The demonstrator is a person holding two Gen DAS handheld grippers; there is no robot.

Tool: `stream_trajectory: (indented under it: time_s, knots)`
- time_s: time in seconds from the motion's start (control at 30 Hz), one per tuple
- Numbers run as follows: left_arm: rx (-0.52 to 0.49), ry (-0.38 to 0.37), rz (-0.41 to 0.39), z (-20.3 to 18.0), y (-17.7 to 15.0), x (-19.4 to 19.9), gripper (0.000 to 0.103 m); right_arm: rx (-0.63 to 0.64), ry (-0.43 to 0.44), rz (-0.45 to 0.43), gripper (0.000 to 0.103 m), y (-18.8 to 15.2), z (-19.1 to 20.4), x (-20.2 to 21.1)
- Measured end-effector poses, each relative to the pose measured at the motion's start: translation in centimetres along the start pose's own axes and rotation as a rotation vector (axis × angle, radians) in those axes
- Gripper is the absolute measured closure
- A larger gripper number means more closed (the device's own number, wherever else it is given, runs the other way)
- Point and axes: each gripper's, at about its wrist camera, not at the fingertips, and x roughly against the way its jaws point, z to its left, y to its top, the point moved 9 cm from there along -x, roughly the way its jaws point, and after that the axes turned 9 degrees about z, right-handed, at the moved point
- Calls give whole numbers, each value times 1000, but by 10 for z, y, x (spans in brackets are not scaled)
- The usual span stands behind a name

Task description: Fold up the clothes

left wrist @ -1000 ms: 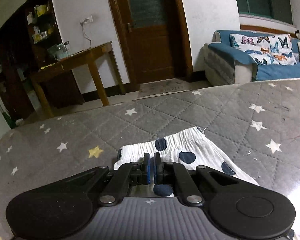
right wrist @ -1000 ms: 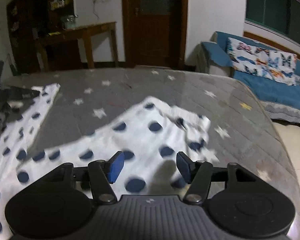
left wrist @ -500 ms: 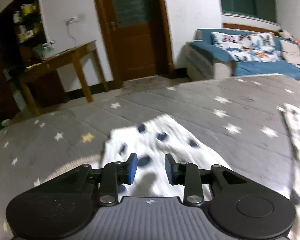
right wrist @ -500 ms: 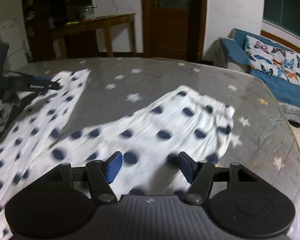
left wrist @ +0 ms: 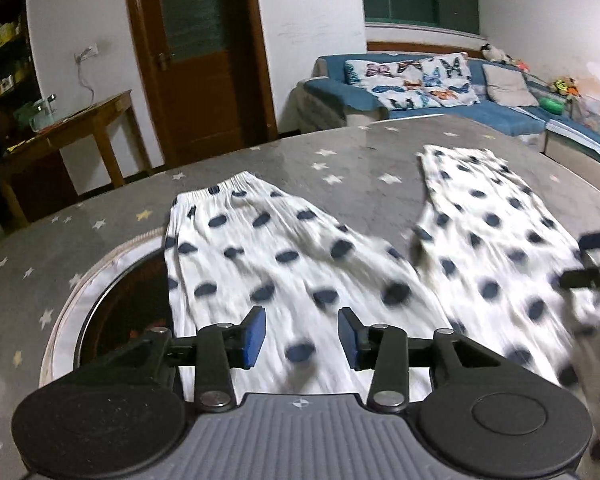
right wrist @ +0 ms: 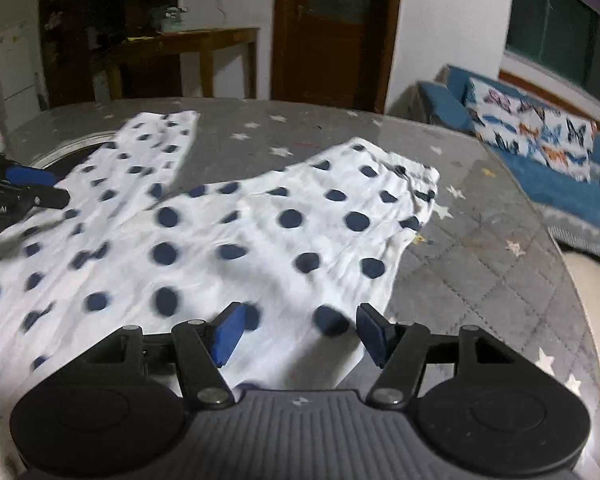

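Above spotted trousers (left wrist: 284,256), left tool (left wrist: 302,340) now parted, was pinched; right tool (right wrist: 298,334) stays apart.

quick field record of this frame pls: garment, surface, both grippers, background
garment: white trousers with dark blue dots, spread flat, legs apart in a V
waistband: elastic end at the far side in the left wrist view
surface: grey quilted cover with star print
left gripper: open, above one leg, holding nothing
right gripper: open, above the other leg, holding nothing
opening: round dark hole in the cover, beside the trousers
background: wooden door, blue sofa, wooden table
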Motion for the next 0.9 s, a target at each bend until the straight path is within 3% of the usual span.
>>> stream_trajectory:
  time_s: [0.4,0.63,0.9]
  knots:
    - [-29,1,-22,-18,-71,43,58,159,110,-77,37,-39,90,50]
    - [-32,57,-45,-6,-94,50,56,106,83,-66,36,-77,84,60]
    - [1,44,-63,1,-96,67,57,75,46,-110,35,-95,76,83]
